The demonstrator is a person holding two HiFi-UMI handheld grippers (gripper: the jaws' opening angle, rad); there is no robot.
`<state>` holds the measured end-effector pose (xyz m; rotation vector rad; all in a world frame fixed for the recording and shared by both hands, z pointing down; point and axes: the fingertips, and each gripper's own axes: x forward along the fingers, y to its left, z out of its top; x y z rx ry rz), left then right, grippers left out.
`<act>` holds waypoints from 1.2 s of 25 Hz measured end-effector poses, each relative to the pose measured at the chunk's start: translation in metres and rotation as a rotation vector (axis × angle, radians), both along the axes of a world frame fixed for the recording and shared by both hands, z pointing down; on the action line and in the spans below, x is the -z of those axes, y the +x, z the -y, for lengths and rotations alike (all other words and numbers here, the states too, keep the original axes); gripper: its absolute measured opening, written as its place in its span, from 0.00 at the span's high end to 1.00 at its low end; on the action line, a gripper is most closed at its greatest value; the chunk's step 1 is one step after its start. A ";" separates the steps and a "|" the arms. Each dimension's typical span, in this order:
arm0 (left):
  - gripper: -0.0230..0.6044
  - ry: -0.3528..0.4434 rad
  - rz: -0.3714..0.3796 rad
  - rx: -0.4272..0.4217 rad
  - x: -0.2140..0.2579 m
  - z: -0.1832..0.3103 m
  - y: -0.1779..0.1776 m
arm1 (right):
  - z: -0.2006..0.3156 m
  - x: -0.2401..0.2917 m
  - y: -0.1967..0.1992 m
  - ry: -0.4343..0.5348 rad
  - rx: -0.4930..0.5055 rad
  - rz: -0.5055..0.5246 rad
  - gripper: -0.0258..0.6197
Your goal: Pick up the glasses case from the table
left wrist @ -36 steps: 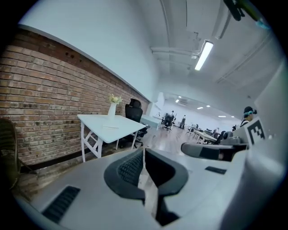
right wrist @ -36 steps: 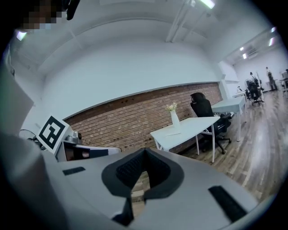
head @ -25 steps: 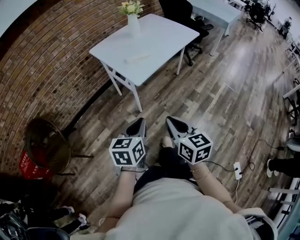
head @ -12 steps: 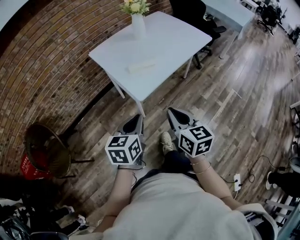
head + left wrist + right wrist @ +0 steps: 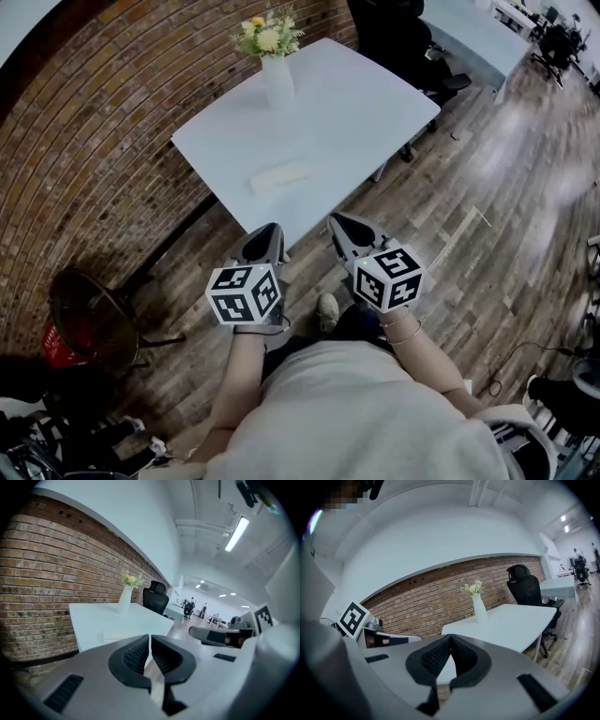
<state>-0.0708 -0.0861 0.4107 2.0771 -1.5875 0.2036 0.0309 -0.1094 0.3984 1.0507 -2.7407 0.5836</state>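
Note:
The glasses case (image 5: 279,175) is a pale, long shape lying near the front edge of the white table (image 5: 366,112). In the left gripper view the case (image 5: 121,634) shows just beyond the jaws. My left gripper (image 5: 272,228) and right gripper (image 5: 336,221) are held side by side over the wooden floor, short of the table's near corner. Both are shut with nothing between the pads. The left gripper (image 5: 149,637) points at the table's corner. My right gripper (image 5: 450,637) faces the table's edge and the vase.
A white vase with flowers (image 5: 277,80) stands at the table's far left corner. A black office chair (image 5: 394,33) and a second table (image 5: 473,33) lie behind. A brick wall runs along the left, with a dark round chair (image 5: 94,305) and a red crate (image 5: 54,347) beside it.
The table and the case have come much nearer and lower in the head view as the person walks toward them. Both grippers travelled forward together and stayed shut.

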 end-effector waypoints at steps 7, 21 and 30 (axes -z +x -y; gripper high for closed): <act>0.94 -0.045 0.003 0.015 -0.015 0.041 0.000 | 0.047 -0.013 -0.004 -0.036 0.045 -0.009 0.96; 0.94 -0.123 0.064 -0.025 -0.041 0.091 -0.047 | 0.092 -0.049 -0.050 -0.148 0.058 -0.027 0.96; 0.93 -0.143 0.210 -0.154 -0.057 0.144 -0.071 | 0.125 -0.070 -0.069 -0.204 0.028 -0.028 0.96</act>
